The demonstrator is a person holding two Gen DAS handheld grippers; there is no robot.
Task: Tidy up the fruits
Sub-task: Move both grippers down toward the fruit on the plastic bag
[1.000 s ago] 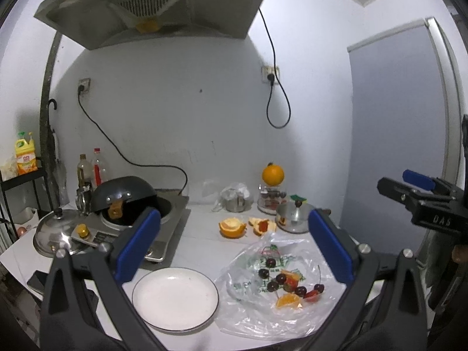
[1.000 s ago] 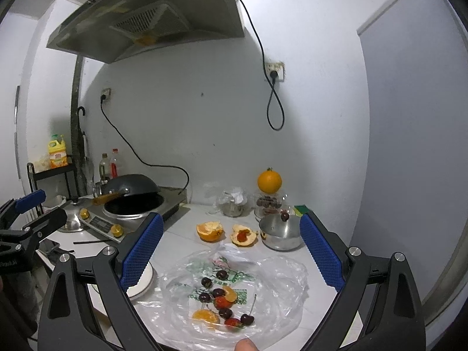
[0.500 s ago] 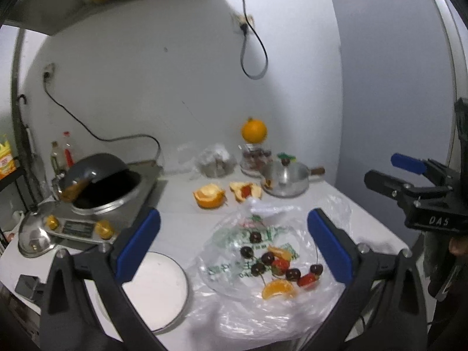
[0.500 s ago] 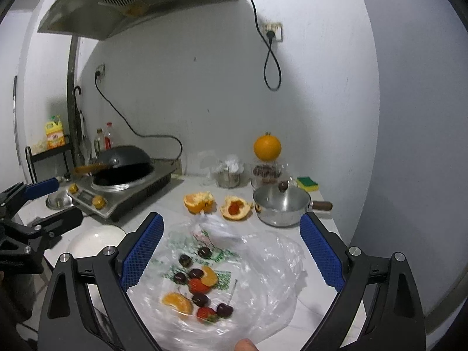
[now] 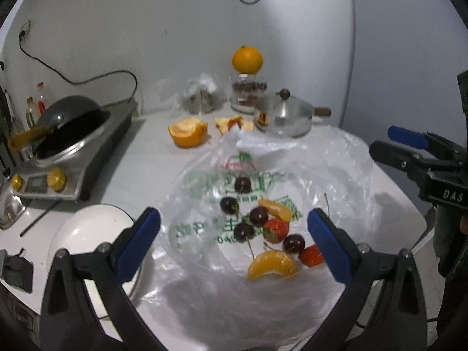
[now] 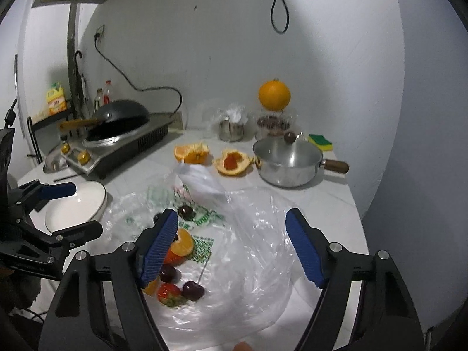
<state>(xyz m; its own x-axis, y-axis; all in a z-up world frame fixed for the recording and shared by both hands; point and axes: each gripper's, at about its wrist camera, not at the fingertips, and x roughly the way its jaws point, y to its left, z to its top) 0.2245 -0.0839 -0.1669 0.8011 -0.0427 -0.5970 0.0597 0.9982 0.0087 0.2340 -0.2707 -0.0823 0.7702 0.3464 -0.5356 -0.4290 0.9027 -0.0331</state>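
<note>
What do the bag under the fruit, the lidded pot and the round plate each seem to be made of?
Bag: thin clear plastic film, crinkled and glossy, with green print.
Pot: polished metal, probably stainless steel, mirror-like; its handle looks wooden.
Plate: glazed white ceramic by its sheen and dark rim, though enamel is possible.

We see a black wok (image 6: 121, 114) on an induction cooker (image 6: 128, 146), a lidded steel saucepan (image 6: 288, 161) near a green-yellow sponge (image 6: 321, 141), and a yellow detergent bottle (image 6: 56, 102) on a rack.
</note>
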